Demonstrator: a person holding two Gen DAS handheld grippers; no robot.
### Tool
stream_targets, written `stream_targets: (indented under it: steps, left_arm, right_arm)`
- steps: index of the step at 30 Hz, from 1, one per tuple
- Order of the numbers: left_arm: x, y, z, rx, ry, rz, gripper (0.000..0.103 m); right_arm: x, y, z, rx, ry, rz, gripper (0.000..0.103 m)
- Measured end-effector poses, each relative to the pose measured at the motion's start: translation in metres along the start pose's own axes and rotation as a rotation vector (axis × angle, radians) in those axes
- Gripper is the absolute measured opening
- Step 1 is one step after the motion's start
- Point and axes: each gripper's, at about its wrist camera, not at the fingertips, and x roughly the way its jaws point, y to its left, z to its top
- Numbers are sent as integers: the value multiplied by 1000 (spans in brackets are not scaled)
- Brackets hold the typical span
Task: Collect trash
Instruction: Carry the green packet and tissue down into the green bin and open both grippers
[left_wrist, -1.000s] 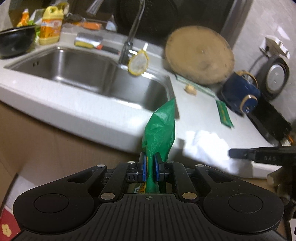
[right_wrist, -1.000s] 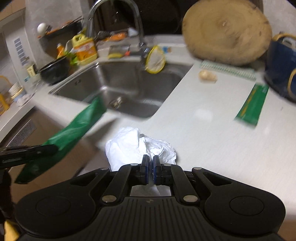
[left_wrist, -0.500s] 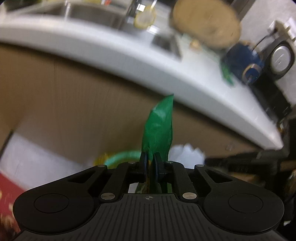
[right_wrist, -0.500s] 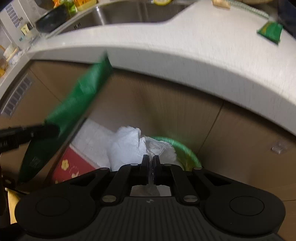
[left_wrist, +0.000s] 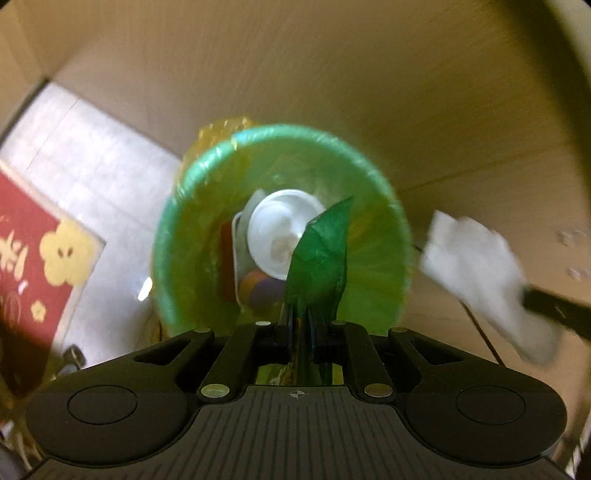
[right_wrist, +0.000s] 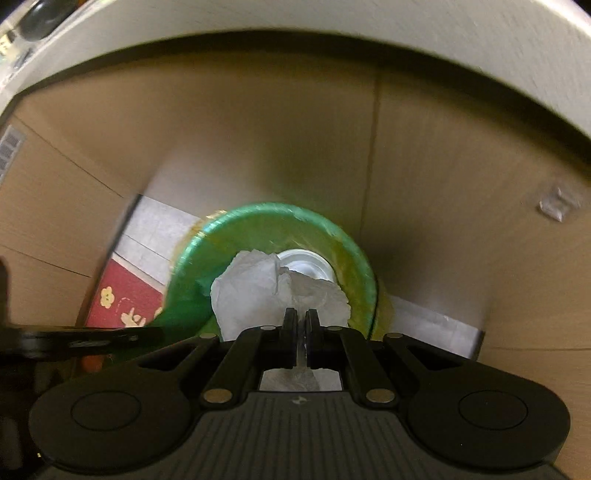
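My left gripper (left_wrist: 300, 314) is shut on a green plastic wrapper (left_wrist: 319, 258), which hangs right over the mouth of a bin with a green liner (left_wrist: 184, 206). Inside the bin lie a white plastic lid (left_wrist: 280, 232) and other scraps. My right gripper (right_wrist: 301, 321) is shut on a crumpled white tissue (right_wrist: 258, 295), held above the same bin's rim (right_wrist: 258, 216). In the left wrist view the tissue (left_wrist: 476, 273) shows blurred to the right of the bin, outside its rim. The left gripper's dark finger (right_wrist: 110, 336) reaches in from the left in the right wrist view.
Brown cabinet doors (right_wrist: 443, 184) stand behind the bin, under the white counter edge (right_wrist: 332, 22). A red mat with yellow flowers (left_wrist: 33, 258) lies on the pale tiled floor (left_wrist: 85, 147) to the bin's left.
Both grippers have dropped from counter height to just above the bin and tipped downward. The sink and counter have left the left wrist view. Both keep hold of their trash.
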Motion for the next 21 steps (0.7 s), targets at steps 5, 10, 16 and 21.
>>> stream_targets:
  steps: [5,10,16,21]
  left_arm:
    - [91,-4,18,-139,22,-68,17]
    - [120,-1,25,-141,-17,-55,20]
    - [73,34,19,-218,-120,-119,20]
    - [22,49,11,-126,-268,-79,20]
  right_arm:
    - [23,-9,-1,-12,35,-50,4]
    - [41,-13,-1,-66,61,-74,4]
    - [95,-6,6,-144,83,-37,4]
    - [197,28,16,-204,31,-49,5]
